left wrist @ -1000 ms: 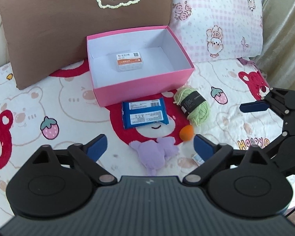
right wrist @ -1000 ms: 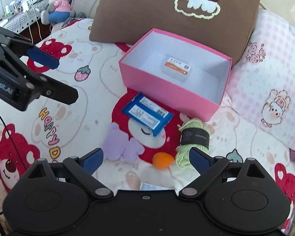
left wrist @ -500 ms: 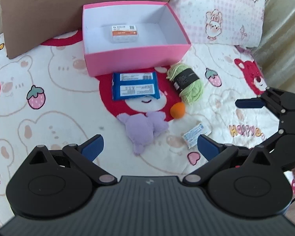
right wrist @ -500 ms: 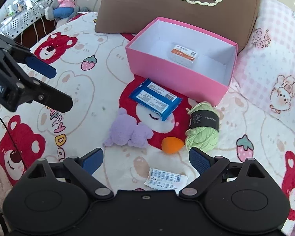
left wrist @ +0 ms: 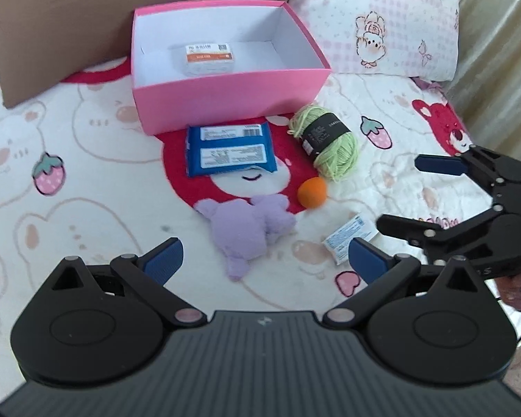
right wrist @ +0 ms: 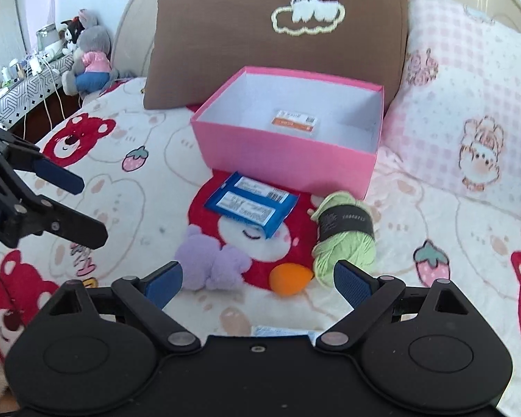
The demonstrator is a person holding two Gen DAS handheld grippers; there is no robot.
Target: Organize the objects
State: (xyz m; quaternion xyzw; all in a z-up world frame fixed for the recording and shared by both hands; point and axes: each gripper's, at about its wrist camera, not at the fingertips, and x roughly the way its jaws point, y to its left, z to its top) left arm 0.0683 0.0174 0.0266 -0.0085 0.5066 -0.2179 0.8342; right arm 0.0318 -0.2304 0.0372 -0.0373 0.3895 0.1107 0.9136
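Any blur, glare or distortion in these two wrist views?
Left wrist view: slight motion blur on the pink box, fisheye bending at the edges, no glare. Right wrist view: soft blur too, bright window light top left, brown pillow curved by the lens.

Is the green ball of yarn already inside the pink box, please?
No, the green yarn ball lies on the bedspread in front of the pink box, beside the orange ball.

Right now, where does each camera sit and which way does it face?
Left wrist: on the left tongs, angled down at the pink box; its own open fingers show, and the right tongs at the right edge.
Right wrist: on the right tongs, angled down at the same box; its own open fingers show, left tongs at left.
Shared: box, blue packet, green yarn, orange ball, purple plush.
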